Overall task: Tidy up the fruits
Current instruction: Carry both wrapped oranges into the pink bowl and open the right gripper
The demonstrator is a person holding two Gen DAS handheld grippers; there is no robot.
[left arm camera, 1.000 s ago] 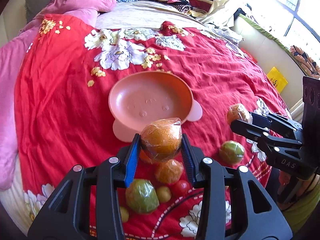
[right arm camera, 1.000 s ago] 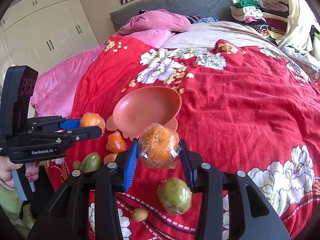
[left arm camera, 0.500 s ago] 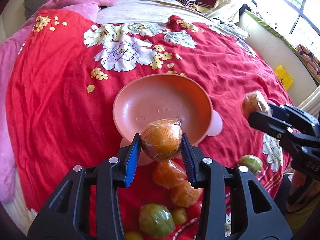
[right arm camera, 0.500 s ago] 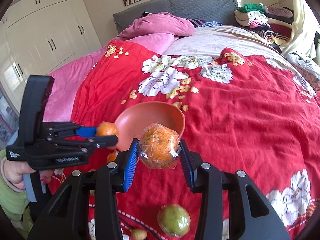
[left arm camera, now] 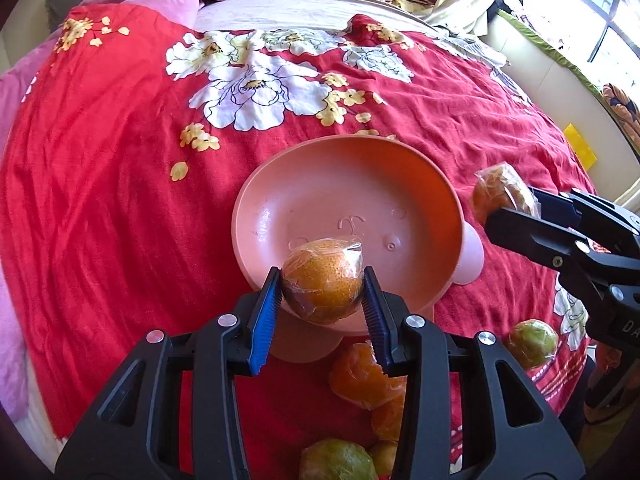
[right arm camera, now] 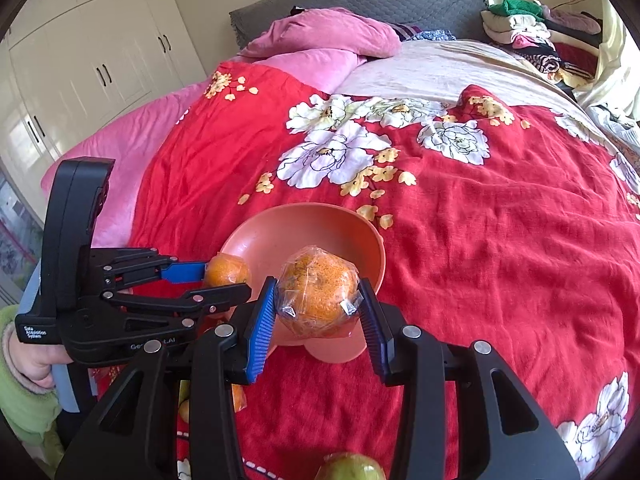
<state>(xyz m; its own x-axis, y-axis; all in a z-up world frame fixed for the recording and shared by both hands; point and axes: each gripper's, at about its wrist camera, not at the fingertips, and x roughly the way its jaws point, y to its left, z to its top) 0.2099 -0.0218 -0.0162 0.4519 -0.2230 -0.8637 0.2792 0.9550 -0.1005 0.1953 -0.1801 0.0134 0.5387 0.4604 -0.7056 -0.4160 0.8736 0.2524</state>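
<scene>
A pink bowl (left arm camera: 332, 184) sits on the red flowered bedspread; it also shows in the right wrist view (right arm camera: 320, 228). My left gripper (left arm camera: 322, 294) is shut on a plastic-wrapped orange (left arm camera: 324, 280), held over the bowl's near rim. My right gripper (right arm camera: 318, 300) is shut on another wrapped orange (right arm camera: 316, 292), held above the bowl's right side. The right gripper's orange shows in the left wrist view (left arm camera: 500, 194). The left gripper's orange shows in the right wrist view (right arm camera: 226, 270).
Loose fruit lies on the bedspread before the bowl: wrapped oranges (left arm camera: 360, 376), a green fruit (left arm camera: 532, 342), another green fruit (left arm camera: 336, 460). A green fruit (right arm camera: 352, 468) lies under my right gripper. Pink pillows (right arm camera: 332, 36) and folded clothes (right arm camera: 528, 36) lie at the far end.
Both grippers have moved forward with their oranges toward the bowl. The left orange is now over the bowl's near rim; the right orange is closer to the bowl's side.
</scene>
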